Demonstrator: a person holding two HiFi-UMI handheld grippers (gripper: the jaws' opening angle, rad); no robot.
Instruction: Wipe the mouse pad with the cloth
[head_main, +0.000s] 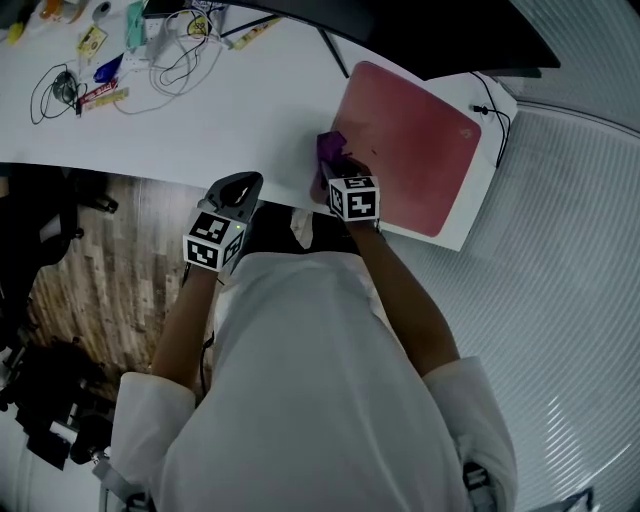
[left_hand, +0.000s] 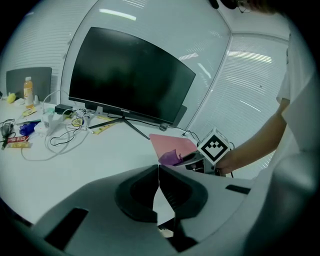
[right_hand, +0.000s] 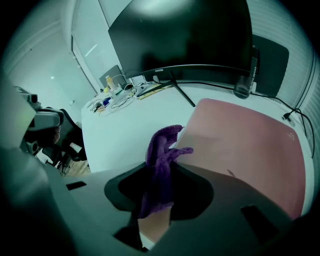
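Mouse pad (head_main: 410, 150) (pink) on white desk (head_main: 250, 120), purple cloth (right_hand: 161, 150) in right tongs (right_hand: 159, 172)

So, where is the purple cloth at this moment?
In the head view, the purple cloth is at the left edge of the pink mouse pad, clamped in the right tool.

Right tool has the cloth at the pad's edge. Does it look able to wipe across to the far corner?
Probably yes. The right tool, shut on the cloth, sits at the pad's left edge. The pad's surface is bare, and only a cable lies just off its far right corner.
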